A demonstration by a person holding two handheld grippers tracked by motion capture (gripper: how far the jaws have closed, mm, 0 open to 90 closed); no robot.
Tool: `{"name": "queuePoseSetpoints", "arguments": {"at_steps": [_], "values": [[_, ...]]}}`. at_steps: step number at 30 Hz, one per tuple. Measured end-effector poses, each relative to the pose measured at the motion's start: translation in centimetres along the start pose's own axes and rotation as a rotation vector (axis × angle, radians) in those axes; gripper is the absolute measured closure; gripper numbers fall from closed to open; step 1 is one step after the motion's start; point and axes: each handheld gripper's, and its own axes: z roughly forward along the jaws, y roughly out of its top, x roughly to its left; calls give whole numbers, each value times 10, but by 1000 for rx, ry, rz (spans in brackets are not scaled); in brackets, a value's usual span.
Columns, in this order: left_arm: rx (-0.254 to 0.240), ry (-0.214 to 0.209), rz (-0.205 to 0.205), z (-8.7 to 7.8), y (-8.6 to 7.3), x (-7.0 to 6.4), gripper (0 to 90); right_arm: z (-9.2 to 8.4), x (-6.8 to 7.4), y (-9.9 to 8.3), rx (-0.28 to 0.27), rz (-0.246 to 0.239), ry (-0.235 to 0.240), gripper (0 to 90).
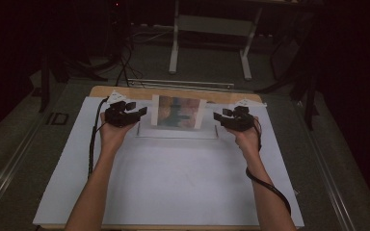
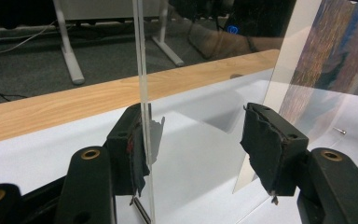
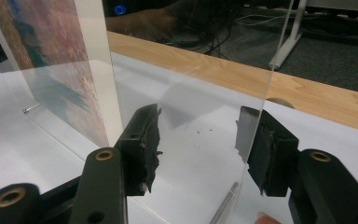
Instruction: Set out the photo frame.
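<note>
Left hand-held gripper [image 2: 193,144]: jaws apart, straddling the left edge of the clear acrylic frame [image 1: 177,113]; one pad is touching or just beside the panel, the other well clear, so nothing is clamped. Right hand-held gripper [image 3: 198,144]: jaws likewise apart around the right edge, no squeeze seen. Both ends are flanked, probably to steady or release the frame evenly. The frame is stood upright near the far edge of the white-covered tabletop [image 1: 173,178], long axis running left-right, printed picture [image 1: 176,111] facing the person.

Left gripper [image 1: 131,114] and right gripper [image 1: 224,115] flank the upright clear frame [image 1: 178,113].
</note>
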Motion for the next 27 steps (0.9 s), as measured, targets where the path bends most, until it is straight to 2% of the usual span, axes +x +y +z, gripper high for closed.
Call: {"name": "queuePoseSetpoints", "arguments": {"at_steps": [7, 27], "values": [[3, 23, 2, 0, 1, -3, 431, 1, 4, -2, -24, 18, -31, 468], [7, 48, 16, -9, 0, -13, 433, -7, 10, -6, -28, 13, -41, 468]]}}
